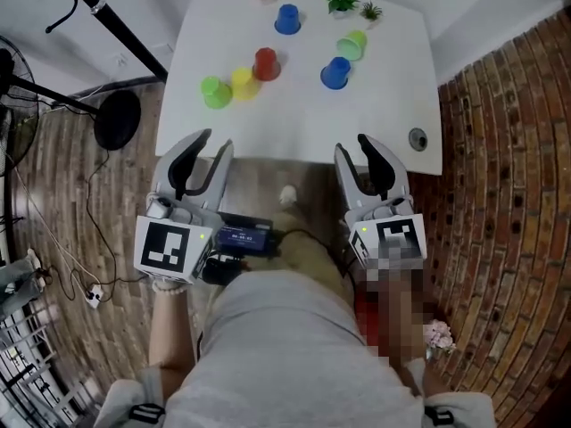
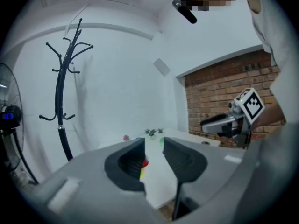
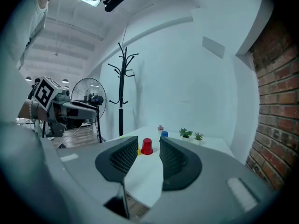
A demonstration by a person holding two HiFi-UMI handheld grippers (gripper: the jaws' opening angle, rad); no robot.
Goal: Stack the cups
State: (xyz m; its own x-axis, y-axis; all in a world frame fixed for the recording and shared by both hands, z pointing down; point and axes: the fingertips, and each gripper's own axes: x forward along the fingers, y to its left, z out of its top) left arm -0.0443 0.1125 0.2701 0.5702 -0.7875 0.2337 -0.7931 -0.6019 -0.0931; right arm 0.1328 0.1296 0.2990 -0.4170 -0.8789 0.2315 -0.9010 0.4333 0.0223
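Six cups are spread over the white tabletop (image 1: 294, 123). A green cup (image 1: 215, 91), a yellow cup (image 1: 243, 83) and a red cup (image 1: 266, 63) are set in a close row toward the left edge, the green and the yellow touching. A blue cup (image 1: 287, 19) is placed near the far edge. A pale green cup (image 1: 352, 45) is found toward the right side, apparently tipped on its side, and a second blue cup (image 1: 335, 72) lies just beside it on the near side. Three small potted plants (image 1: 341, 0) are lined along the far edge, and a round cable grommet (image 1: 417, 138) is set by the near right corner.

The left gripper (image 1: 201, 163) is held just short of the near edge, toward the left corner; its jaws are parted and nothing is held between them. The right gripper (image 1: 361, 150) is held at the near edge further right, likewise with its jaws apart and empty. In the right gripper view the red cup is framed far off between the jaws, mouth down, well apart from them.
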